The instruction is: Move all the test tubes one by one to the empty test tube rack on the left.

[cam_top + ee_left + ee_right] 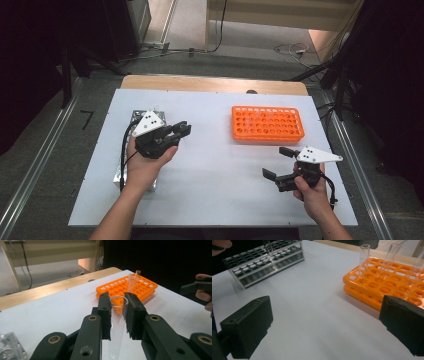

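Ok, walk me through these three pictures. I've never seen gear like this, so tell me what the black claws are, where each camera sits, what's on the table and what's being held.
There is no robot here. A person holds a hand-operated gripper with two black jaws in each hand. The high view looks down from above the person. The other two cameras ride on the grippers and look along their jaws.

On the white table stand an orange tube rack holding a few clear tubes, and a metal rack on the left side.

The left gripper is shut on a clear glass test tube, clamped between its jaws. The right gripper is open and holds nothing.
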